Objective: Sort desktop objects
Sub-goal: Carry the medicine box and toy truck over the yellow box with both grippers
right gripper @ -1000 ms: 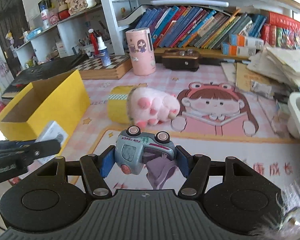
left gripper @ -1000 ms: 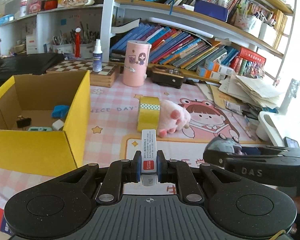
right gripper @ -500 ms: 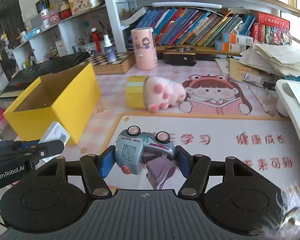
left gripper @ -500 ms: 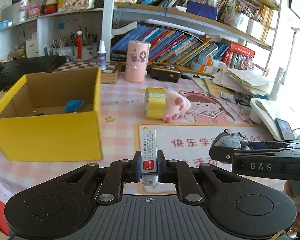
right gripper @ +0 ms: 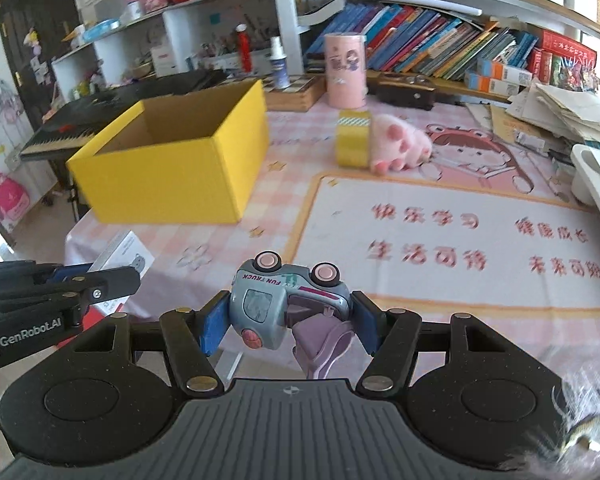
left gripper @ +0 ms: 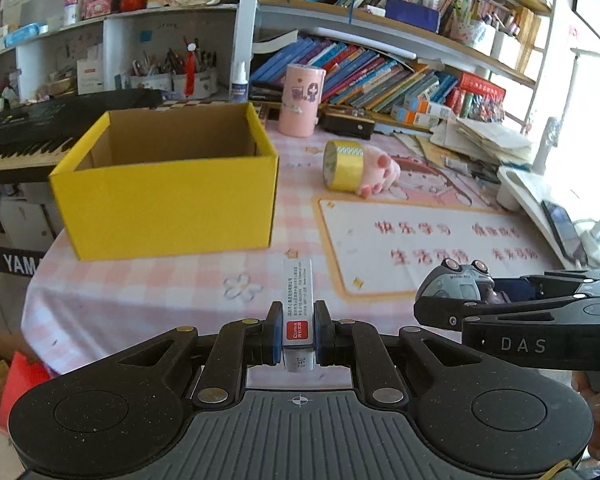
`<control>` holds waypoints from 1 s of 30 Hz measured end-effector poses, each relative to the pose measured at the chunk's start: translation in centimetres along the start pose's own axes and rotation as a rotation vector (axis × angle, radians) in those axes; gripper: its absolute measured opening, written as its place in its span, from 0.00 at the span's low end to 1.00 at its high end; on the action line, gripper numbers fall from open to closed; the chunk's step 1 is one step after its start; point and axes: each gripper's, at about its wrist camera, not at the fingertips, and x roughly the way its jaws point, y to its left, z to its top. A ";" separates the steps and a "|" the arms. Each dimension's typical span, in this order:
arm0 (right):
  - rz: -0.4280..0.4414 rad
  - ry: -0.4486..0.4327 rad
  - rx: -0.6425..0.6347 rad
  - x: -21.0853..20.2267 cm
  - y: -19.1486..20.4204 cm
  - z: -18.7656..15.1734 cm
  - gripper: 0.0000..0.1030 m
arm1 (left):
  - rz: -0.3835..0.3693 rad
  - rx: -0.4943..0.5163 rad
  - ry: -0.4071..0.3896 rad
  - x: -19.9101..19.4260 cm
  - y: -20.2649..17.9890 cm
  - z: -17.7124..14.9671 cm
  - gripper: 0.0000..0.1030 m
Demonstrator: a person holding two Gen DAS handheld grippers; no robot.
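My left gripper (left gripper: 296, 334) pinches a small white box (left gripper: 297, 308) at lower centre; my right gripper (right gripper: 288, 318) clamps a toy truck (right gripper: 286, 300). The yellow carton (left gripper: 168, 196) sits upper left on the counter (left gripper: 148, 296).

The left gripper (left gripper: 296, 334) was matte black with fine speckles, its body ribbed in grey at the centre with a small white crosshair mark, flanked by two round raised discs. Silver screws sat at the linkage joints, and blue pads lined its fingers (left gripper: 275, 334). From the right wrist view its side bore white "GenRobot.AI" lettering. The right gripper (right gripper: 286, 318) had the same build, with blue pads (right gripper: 211, 330); its side read "DAS". Bare skin of the right hand (left gripper: 598, 408) showed behind it.
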 end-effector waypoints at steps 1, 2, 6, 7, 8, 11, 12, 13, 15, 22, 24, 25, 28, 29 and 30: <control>0.000 0.002 0.001 -0.2 0.5 -0.4 0.59 | -0.002 0.004 0.001 -0.3 0.2 -0.4 0.13; 0.000 0.004 0.004 -0.3 1.0 -0.8 0.59 | -0.005 0.008 0.001 -0.7 0.4 -0.7 0.13; 0.003 0.009 0.007 -0.8 2.8 -1.8 0.59 | -0.010 0.013 0.001 -1.8 1.5 -1.7 0.13; 0.004 0.009 0.006 -0.9 3.2 -2.0 0.59 | -0.009 0.011 0.002 -2.0 1.8 -1.9 0.13; 0.004 0.009 0.006 -0.9 3.6 -2.1 0.59 | -0.008 0.009 0.001 -2.3 2.1 -2.1 0.13; 0.009 0.005 0.002 -1.1 4.6 -2.2 0.59 | -0.002 0.008 -0.007 -2.9 2.9 -2.4 0.13; 0.012 0.003 -0.001 -1.1 5.0 -2.2 0.59 | 0.000 0.011 -0.012 -3.2 3.1 -2.5 0.13; 0.015 0.002 -0.004 -1.0 5.3 -2.1 0.59 | 0.003 0.014 -0.017 -3.4 3.3 -2.5 0.13; 0.022 -0.002 -0.013 -1.0 6.0 -2.1 0.59 | 0.008 0.018 -0.024 -3.8 3.7 -2.6 0.13; 0.059 -0.001 -0.051 -0.4 8.3 -1.7 0.59 | 0.042 -0.011 -0.043 -4.8 5.7 -3.0 0.13; 0.073 0.000 -0.065 -0.2 8.9 -1.6 0.59 | 0.054 -0.021 -0.046 -5.0 6.2 -3.1 0.13; 0.080 0.001 -0.071 -0.1 9.3 -1.5 0.59 | 0.061 -0.025 -0.048 -5.2 6.5 -3.1 0.13; 0.097 0.002 -0.091 0.2 10.2 -1.3 0.59 | 0.075 -0.035 -0.052 -5.5 7.3 -3.3 0.13; 0.102 0.003 -0.099 0.3 10.6 -1.3 0.59 | 0.078 -0.038 -0.052 -5.6 7.5 -3.3 0.13; 0.107 0.004 -0.104 0.4 10.8 -1.2 0.59 | 0.081 -0.041 -0.053 -5.7 7.7 -3.3 0.13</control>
